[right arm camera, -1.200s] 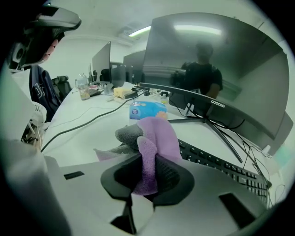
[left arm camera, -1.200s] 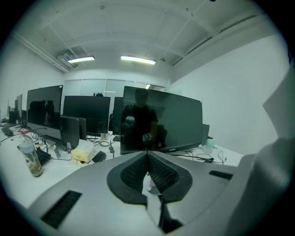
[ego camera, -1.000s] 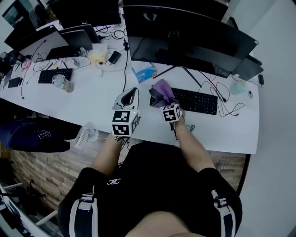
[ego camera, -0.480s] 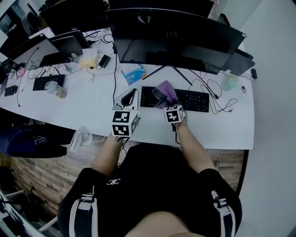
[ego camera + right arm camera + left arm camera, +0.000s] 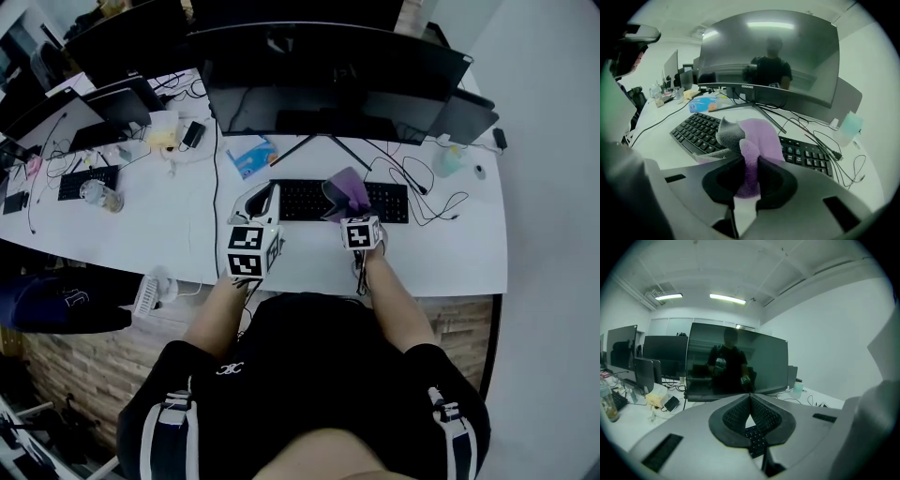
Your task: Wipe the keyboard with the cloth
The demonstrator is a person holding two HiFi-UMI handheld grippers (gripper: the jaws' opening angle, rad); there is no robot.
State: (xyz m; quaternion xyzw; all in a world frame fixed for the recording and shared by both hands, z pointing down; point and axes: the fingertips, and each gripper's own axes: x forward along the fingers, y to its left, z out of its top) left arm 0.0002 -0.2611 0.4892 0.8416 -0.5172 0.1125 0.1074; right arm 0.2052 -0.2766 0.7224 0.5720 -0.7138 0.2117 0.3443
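A black keyboard (image 5: 339, 201) lies on the white desk (image 5: 178, 225) in front of a big curved monitor (image 5: 328, 70). My right gripper (image 5: 345, 204) is shut on a purple and grey cloth (image 5: 345, 190), which hangs over the middle of the keyboard (image 5: 698, 132); in the right gripper view the cloth (image 5: 752, 145) bunches up between the pads. My left gripper (image 5: 265, 202) hovers at the keyboard's left end, shut with nothing in it; a few keys (image 5: 754, 439) show below its closed pads.
Cables (image 5: 427, 197) trail off the keyboard's right end. A blue packet (image 5: 247, 155) lies behind the left gripper. A pale bottle (image 5: 447, 161) stands at the right. Farther left sit another keyboard (image 5: 86, 181), a jar (image 5: 101, 196) and more monitors. A small fan (image 5: 150, 291) hangs at the desk's near edge.
The right gripper with the cloth has moved right along the keyboard, from its left end to its middle. The head view has shifted. The left gripper stays put.
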